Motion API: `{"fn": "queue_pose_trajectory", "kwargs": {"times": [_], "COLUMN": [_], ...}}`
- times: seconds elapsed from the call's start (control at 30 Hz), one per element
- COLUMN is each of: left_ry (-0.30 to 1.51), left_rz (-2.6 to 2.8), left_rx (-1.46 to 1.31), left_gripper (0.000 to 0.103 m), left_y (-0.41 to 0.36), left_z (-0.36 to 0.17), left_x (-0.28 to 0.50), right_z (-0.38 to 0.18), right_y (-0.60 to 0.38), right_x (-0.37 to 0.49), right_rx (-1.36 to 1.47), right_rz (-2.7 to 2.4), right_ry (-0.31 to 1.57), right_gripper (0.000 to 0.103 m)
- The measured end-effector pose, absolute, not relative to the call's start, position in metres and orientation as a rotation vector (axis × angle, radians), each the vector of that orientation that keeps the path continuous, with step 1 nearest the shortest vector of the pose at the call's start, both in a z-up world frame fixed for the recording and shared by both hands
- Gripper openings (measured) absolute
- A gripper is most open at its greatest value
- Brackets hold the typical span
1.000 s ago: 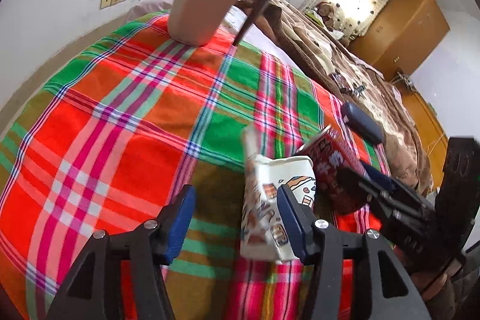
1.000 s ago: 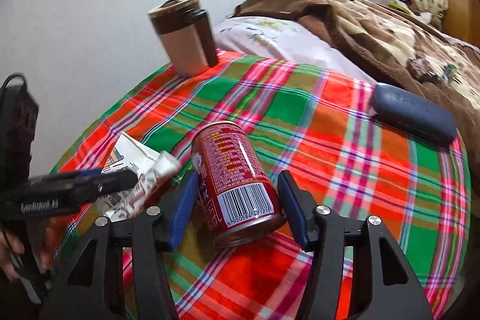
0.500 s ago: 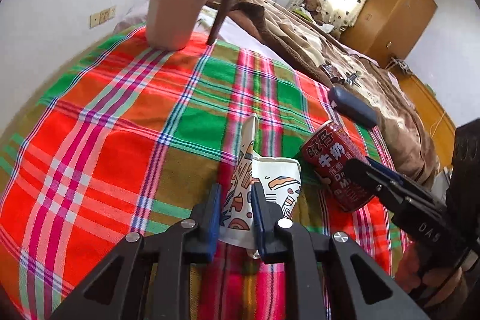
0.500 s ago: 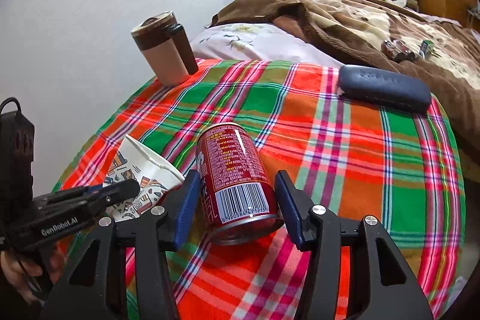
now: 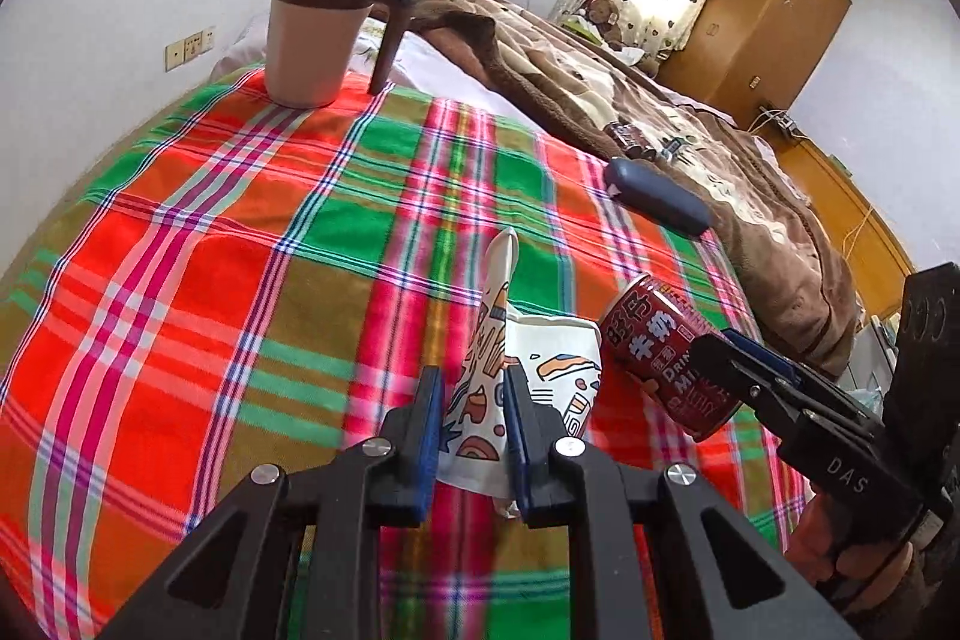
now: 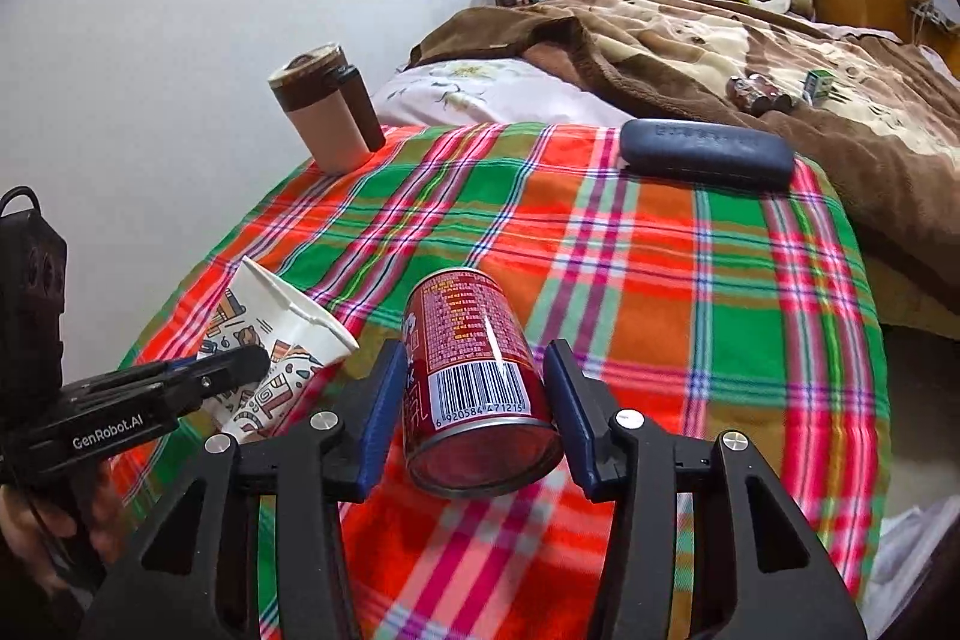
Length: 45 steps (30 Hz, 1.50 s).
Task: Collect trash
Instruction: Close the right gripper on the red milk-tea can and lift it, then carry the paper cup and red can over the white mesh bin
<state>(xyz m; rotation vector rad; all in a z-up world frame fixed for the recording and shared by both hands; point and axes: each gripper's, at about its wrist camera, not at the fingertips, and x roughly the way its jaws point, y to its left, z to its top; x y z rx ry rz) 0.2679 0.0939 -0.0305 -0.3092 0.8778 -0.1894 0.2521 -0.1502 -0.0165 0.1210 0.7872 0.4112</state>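
A crushed white paper cup [image 5: 543, 370] with coloured drawings sticks up from between my left gripper's [image 5: 474, 436] blue pads, which are shut on its flattened lower part. The cup [image 6: 276, 334] also shows in the right wrist view, with the left gripper [image 6: 240, 370] on it. Just right of the cup lies a red drink can [image 6: 474, 370], its barcode end towards the camera. My right gripper [image 6: 474, 400] has the can between its jaws. They are closing, and the pads sit against both sides of the can. The can [image 5: 666, 358] and the right gripper's fingers [image 5: 756, 382] appear at the right of the left wrist view.
A plaid cloth [image 6: 690, 292] covers the table. At its far left corner stands a beige and brown lidded mug [image 5: 312, 34]. A dark blue glasses case [image 6: 708, 148] lies at the far right edge. Behind is a bed with a brown blanket [image 6: 750, 40]. A hand [image 6: 36, 520] holds the left gripper.
The left jaws closed from wide apart onto the paper cup. The right jaws narrowed onto the can. Both views have drawn back a little from the mug.
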Motion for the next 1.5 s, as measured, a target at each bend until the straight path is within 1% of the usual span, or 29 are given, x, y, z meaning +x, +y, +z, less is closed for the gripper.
{"fn": "queue_pose_trajectory", "kwargs": {"times": [0.23, 0.33, 0.5, 0.63, 0.87, 1.0, 1.17, 1.5], "left_ry": [0.885, 0.893, 0.895, 0.897, 0.896, 0.886, 0.87, 0.832], "left_rz": [-0.2, -0.191, -0.172, -0.161, -0.166, -0.188, -0.239, -0.374], "left_rx": [-0.306, -0.315, -0.319, -0.33, -0.326, -0.316, -0.286, -0.216], "left_gripper": [0.02, 0.02, 0.02, 0.02, 0.02, 0.02, 0.02, 0.02], "left_y": [0.081, 0.083, 0.089, 0.094, 0.093, 0.083, 0.057, -0.018], "left_z": [-0.031, -0.034, -0.034, -0.035, -0.032, -0.026, -0.016, 0.007], "left_x": [0.254, 0.25, 0.248, 0.249, 0.247, 0.243, 0.234, 0.21], "right_z": [-0.028, -0.027, -0.033, -0.044, -0.041, -0.029, -0.013, 0.006], "right_y": [-0.148, -0.141, -0.123, -0.115, -0.124, -0.14, -0.17, -0.236], "right_x": [0.241, 0.243, 0.257, 0.262, 0.252, 0.236, 0.217, 0.176], "right_rx": [0.061, 0.018, -0.031, -0.039, -0.027, 0.009, 0.069, 0.124], "right_rz": [0.441, 0.451, 0.482, 0.488, 0.43, 0.417, 0.387, 0.28], "right_ry": [0.85, 0.846, 0.897, 0.937, 0.91, 0.861, 0.824, 0.769], "right_gripper": [0.048, 0.048, 0.054, 0.055, 0.054, 0.054, 0.054, 0.054]}}
